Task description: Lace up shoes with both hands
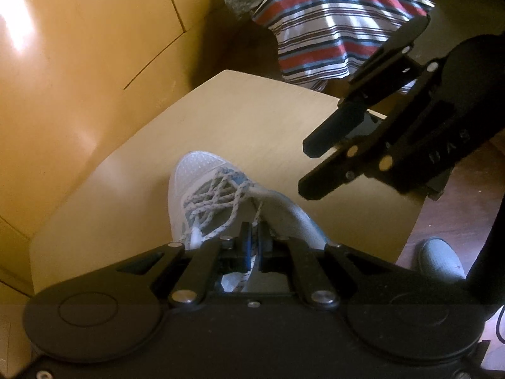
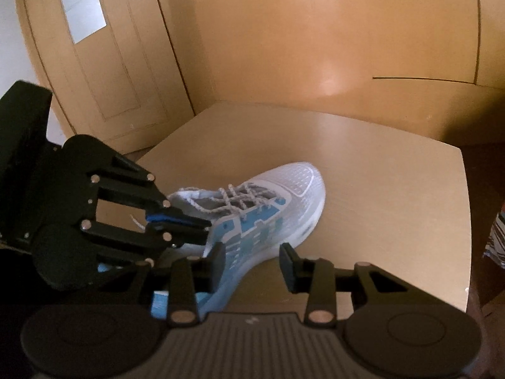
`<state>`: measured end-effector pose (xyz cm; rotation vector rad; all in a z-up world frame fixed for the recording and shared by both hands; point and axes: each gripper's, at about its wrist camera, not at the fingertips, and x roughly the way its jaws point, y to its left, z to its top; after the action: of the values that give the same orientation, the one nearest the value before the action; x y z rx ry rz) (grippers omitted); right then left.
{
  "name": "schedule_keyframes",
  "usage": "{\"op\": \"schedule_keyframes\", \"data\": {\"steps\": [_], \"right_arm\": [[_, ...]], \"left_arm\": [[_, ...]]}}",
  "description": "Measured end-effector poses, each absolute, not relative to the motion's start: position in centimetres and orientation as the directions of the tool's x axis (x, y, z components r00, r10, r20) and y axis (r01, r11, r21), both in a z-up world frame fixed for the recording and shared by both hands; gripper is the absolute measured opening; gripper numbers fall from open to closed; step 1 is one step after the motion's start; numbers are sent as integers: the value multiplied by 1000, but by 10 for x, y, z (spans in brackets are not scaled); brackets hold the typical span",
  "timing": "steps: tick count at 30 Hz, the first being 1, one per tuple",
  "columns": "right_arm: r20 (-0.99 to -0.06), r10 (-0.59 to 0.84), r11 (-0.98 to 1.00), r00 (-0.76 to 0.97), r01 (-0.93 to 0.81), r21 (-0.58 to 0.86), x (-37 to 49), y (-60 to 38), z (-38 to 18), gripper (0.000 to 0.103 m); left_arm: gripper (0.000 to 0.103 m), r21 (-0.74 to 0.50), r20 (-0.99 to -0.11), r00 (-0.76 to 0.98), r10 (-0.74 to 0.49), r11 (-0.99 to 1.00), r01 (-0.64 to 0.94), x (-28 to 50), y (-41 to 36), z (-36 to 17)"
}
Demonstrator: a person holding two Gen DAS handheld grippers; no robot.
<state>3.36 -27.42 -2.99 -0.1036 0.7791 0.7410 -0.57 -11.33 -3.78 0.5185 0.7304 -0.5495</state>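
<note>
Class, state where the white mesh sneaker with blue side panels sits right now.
The white mesh sneaker rests on the light wooden table, centre of the right wrist view, just beyond the left gripper, toe pointing towards the tan wall.

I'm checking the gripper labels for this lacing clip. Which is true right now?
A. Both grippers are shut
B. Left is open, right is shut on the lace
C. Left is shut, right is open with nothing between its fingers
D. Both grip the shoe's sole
C: the left gripper has its fingers pressed together by the shoe collar, while the right gripper fingers stand apart and empty.
</note>
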Motion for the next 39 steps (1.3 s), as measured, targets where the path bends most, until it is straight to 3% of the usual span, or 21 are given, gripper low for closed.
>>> {"op": "schedule_keyframes", "data": {"steps": [30,34,39], "right_arm": [[-672,562,765,482,-611,202,41,-275,-35,39],[-645,594,765,481,-584,270,45,-282,-33,38],[-621,638,751,456,-546,371,52,-288,-34,27]], "left_arm": [[0,237,-712,622,-326,723,649,-5,-120,-37],[0,237,-698,634,-332,728,643,-4,-119,-38],[0,240,-687,639,-346,722,649,-6,-119,-39]]}}
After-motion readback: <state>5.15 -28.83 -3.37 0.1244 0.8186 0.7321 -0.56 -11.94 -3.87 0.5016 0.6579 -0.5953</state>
